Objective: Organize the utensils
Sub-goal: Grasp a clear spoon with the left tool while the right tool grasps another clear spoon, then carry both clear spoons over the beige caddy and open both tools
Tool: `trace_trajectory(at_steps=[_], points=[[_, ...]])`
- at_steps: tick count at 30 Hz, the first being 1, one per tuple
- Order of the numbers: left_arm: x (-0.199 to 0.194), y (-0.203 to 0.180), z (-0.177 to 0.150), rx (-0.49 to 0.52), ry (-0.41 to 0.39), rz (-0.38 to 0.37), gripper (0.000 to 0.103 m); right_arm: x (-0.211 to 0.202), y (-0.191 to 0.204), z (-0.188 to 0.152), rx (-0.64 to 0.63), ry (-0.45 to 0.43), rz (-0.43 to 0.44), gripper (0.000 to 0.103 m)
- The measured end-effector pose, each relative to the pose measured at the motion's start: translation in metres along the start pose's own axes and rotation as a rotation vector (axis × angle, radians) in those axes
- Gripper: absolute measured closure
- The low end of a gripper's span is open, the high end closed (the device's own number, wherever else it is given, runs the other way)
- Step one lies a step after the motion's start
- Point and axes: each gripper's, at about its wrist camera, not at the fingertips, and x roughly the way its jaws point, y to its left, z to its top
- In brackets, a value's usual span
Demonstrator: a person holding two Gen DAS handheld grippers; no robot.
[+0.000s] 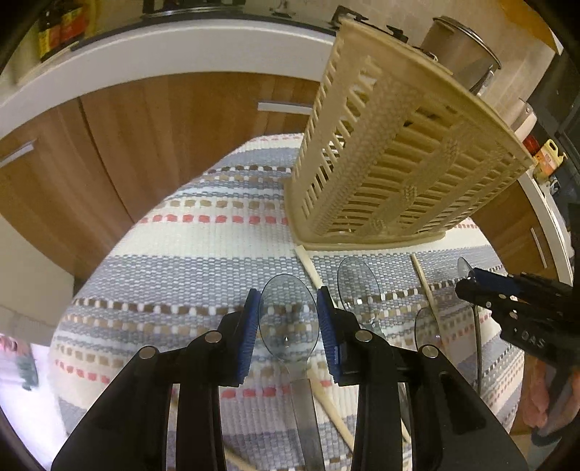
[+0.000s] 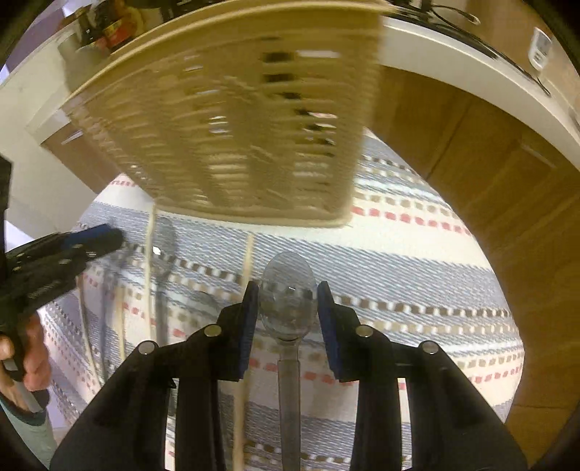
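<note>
Home kitchen. Wood-fronted cabinets (image 1: 119,145) with metal bar handles (image 1: 284,107) curve ahead of the left gripper, white countertop (image 1: 174,47) above them. Sauce bottles (image 1: 59,27) stand on the counter far left, a steel pot (image 1: 460,54) up right beyond the cream slotted plastic basket (image 1: 395,152). Work surface is a striped woven cloth (image 1: 203,253), clear plastic spoons (image 1: 290,319) and wooden chopsticks (image 1: 308,266) lying on it. From the right gripper: same wood cabinets (image 2: 482,174) ahead right, cables (image 2: 467,32) on the counter.
</note>
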Motion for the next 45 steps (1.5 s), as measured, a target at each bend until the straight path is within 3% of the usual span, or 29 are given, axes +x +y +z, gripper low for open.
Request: trace_trajectory(at_steps=[7, 20, 35, 45], points=[[-0.031, -0.004, -0.011, -0.004, -0.070, -0.024, 0.073, -0.004, -0.011, -0.009, 0.051, -0.050, 0.085, 0.073], [-0.113, -0.045, -0.023, 0.086, -0.278, -0.083, 0.073, -0.108, -0.021, -0.042, 0.014, -0.335, 0.272, 0.073], [-0.214, -0.098, 0.020, 0.210, -0.511, -0.062, 0.073, -0.211, 0.004, -0.014, -0.095, -0.649, 0.215, 0.073], [-0.243, -0.109, 0.074, 0.239, -0.635, 0.019, 0.073, -0.233, -0.003, 0.050, -0.031, -0.803, 0.154, 0.073]])
